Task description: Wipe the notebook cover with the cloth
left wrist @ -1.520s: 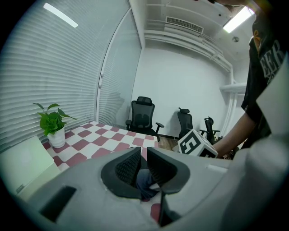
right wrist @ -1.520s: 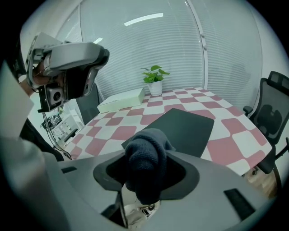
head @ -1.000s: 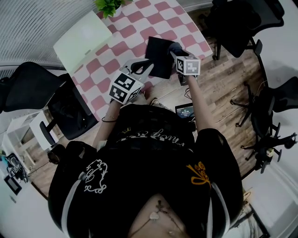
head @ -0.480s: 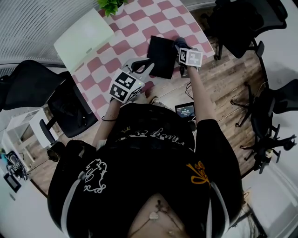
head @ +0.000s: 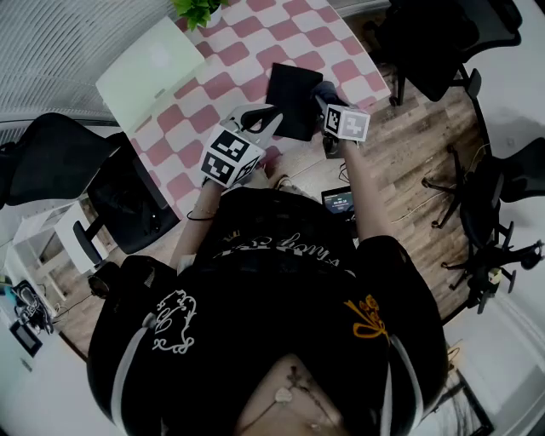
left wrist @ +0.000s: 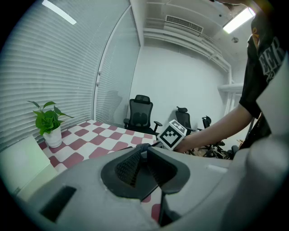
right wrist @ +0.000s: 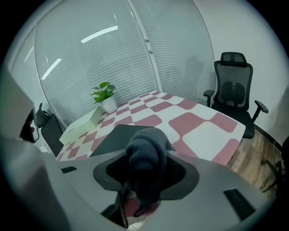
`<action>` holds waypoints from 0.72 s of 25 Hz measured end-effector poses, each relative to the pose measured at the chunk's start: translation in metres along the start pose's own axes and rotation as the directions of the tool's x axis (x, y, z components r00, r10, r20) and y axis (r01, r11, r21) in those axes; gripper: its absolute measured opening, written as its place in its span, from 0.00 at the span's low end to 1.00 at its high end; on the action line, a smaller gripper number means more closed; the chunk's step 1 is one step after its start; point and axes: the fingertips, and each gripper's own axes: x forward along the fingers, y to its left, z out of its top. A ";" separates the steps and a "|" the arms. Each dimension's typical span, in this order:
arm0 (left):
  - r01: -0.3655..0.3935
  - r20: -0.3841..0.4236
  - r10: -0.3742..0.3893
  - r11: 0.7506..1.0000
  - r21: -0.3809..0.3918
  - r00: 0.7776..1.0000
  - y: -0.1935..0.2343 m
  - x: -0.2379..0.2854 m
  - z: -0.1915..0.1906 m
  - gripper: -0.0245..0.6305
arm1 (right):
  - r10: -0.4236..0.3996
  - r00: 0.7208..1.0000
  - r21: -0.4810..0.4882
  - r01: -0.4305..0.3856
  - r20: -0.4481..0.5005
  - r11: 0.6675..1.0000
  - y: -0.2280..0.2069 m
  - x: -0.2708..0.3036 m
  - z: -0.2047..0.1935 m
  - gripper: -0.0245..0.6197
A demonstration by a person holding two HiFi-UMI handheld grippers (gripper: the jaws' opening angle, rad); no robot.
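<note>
A black notebook (head: 289,106) lies flat on the pink-and-white checked table (head: 255,34), near its front edge. My right gripper (head: 325,98) is shut on a dark knitted cloth (head: 322,88) at the notebook's right side. In the right gripper view the cloth (right wrist: 145,158) bulges between the jaws and hides the fingertips, with the notebook (right wrist: 108,140) just beyond. My left gripper (head: 271,115) sits at the notebook's near-left edge. Its jaw tips (left wrist: 143,148) meet over the dark cover, and nothing shows between them.
A pale green box (head: 149,72) lies at the table's left end, and a potted plant (head: 197,10) stands at the far edge. Black office chairs (head: 434,43) stand to the right and another (head: 60,157) to the left. A small lit screen (head: 341,203) lies on the wooden floor.
My right gripper pushed the cloth away across the notebook's right side, then drew it back toward me. The left gripper stayed at the notebook's near-left edge.
</note>
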 end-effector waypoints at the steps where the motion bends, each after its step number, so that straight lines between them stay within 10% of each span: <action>1: 0.000 0.001 0.000 1.000 0.000 1.000 0.000 0.000 0.000 0.10 | 0.008 1.000 0.001 -0.008 0.000 1.000 0.003 -0.004 -0.006 0.30; 18: -0.001 0.000 0.001 1.000 0.015 1.000 -0.032 0.004 -0.003 0.10 | 0.100 0.995 -0.030 -0.101 -0.028 0.994 0.043 -0.055 -0.076 0.30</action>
